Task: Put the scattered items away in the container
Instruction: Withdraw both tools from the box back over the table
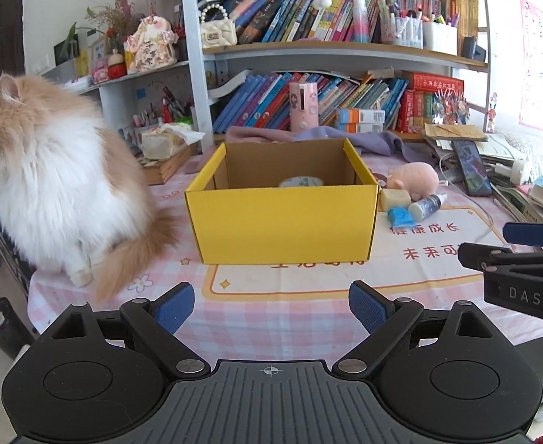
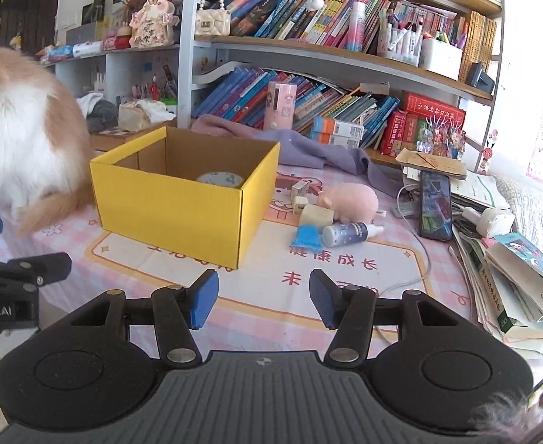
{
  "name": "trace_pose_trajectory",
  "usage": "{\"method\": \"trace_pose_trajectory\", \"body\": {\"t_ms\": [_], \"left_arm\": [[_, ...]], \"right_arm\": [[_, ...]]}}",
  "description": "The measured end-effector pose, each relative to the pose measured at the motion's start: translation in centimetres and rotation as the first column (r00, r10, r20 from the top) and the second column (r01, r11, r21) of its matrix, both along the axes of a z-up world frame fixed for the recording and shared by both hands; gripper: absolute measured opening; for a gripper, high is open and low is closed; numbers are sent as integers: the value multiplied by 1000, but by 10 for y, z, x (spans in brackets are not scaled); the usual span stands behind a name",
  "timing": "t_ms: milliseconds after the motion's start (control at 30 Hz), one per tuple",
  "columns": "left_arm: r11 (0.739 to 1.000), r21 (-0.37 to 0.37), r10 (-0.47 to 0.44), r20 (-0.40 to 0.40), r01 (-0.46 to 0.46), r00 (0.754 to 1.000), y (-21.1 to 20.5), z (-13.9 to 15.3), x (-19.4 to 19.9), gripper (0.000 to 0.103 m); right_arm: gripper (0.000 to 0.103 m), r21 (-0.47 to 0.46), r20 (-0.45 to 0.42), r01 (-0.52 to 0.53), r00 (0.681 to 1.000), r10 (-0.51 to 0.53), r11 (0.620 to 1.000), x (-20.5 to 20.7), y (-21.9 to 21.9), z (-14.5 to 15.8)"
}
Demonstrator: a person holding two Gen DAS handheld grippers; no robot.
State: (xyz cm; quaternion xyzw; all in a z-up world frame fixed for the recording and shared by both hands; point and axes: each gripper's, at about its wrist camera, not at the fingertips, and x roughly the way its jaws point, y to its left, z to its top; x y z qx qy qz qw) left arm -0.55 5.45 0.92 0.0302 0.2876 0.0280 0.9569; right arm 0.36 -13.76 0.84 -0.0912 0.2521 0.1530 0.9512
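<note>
There is 1 yellow box [image 2: 182, 207] on the table, and 1 roll of tape [image 2: 219, 179] sits inside it. By the right side of the box lie 1 pink toy pig [image 2: 353, 201], 1 spray bottle [image 2: 349, 233], 1 blue pack [image 2: 306, 236] and 1 pale block [image 2: 317, 216]. Behind them are 2 small white boxes [image 2: 301, 188]. There is 1 phone [image 2: 435, 205] near the right edge of the table. 1 fluffy cat [image 1: 53, 181] sits at the left edge. There are 2 grippers, 1 left gripper [image 1: 271, 305] and 1 right gripper [image 2: 264, 296], each with 2 blue pads.
</note>
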Motion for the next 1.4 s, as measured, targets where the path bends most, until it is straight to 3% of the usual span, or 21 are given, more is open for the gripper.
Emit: {"method": "trace_pose_trajectory", "body": {"t_ms": [167, 667, 1100, 1400], "left_arm": [[1000, -22, -1, -37, 0, 999, -1, -4, 6, 93], [997, -50, -67, -99, 62, 993, -19, -14, 26, 93], [985, -65, -164, -108, 157, 981, -43, -18, 41, 93], [965, -35, -264, -99, 262, 960, -62, -21, 45, 93]], "right_arm": [[57, -52, 18, 2, 1000, -1, 999, 1, -3, -2], [72, -32, -16, 48, 999, -48, 998, 9, -23, -2], [74, -12, -53, 160, 986, -160, 987, 15, -49, -6], [74, 2, -71, 214, 974, -213, 977, 22, -60, -11]]}}
